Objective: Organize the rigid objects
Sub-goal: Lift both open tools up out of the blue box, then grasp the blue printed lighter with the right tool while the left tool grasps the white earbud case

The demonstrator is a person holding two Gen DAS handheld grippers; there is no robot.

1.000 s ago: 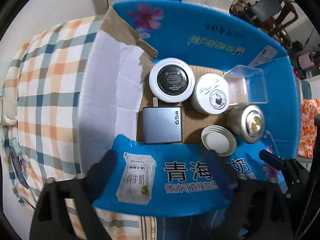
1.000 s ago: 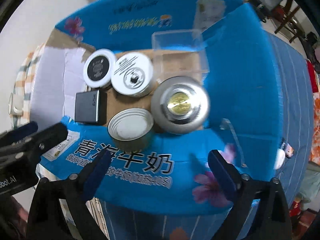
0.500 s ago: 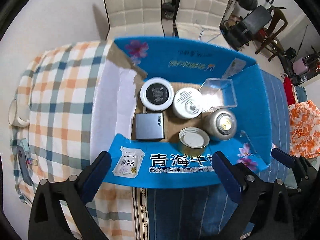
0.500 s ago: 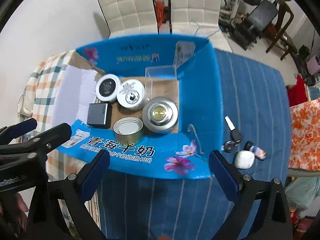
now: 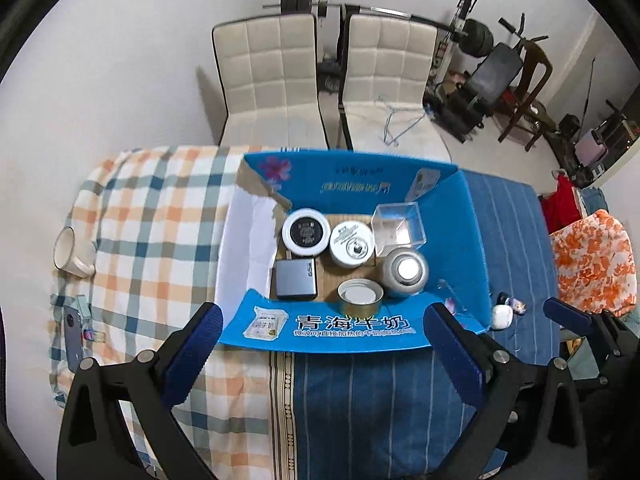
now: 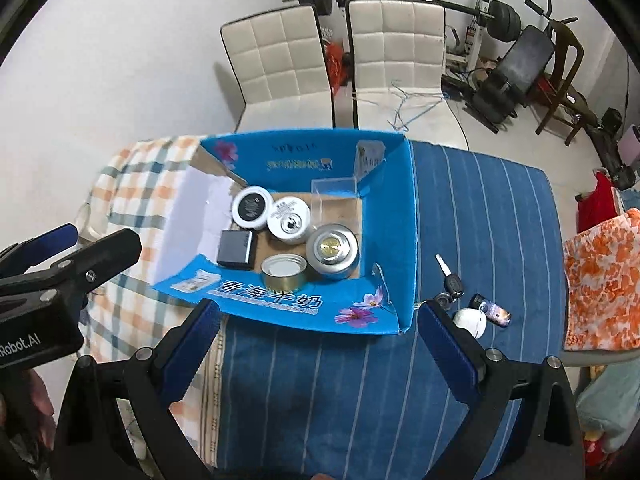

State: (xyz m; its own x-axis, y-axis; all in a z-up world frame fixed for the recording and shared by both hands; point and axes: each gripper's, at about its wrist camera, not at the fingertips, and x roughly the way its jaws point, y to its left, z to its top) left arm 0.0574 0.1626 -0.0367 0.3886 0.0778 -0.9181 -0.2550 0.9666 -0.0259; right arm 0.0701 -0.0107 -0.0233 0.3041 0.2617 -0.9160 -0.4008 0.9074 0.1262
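Left wrist cam first: the left gripper hangs above the table with its jaws spread wide and nothing between them. Below it sits the blue box with its flaps folded out. Inside it, back row: a white tin with a black label, a white round tin touching it, and a clear plastic cube toward the back right corner. Front row: a grey charger block, an open gold tin and a silver canister just beside it. The box straddles a plaid cloth and a blue striped cloth. A cream mug sits at the plaid's far left edge, and a white earbud case lies right of the box

Right wrist cam: the right gripper is also wide open and holding nothing, hanging over the striped cloth near the box's front edge. Same six items sit in the box. Right of the box, on the cloth, are a car key, the earbud case and a small dark fob, all near each other. The left gripper pokes in from the left edge. Two white chairs stand behind the table
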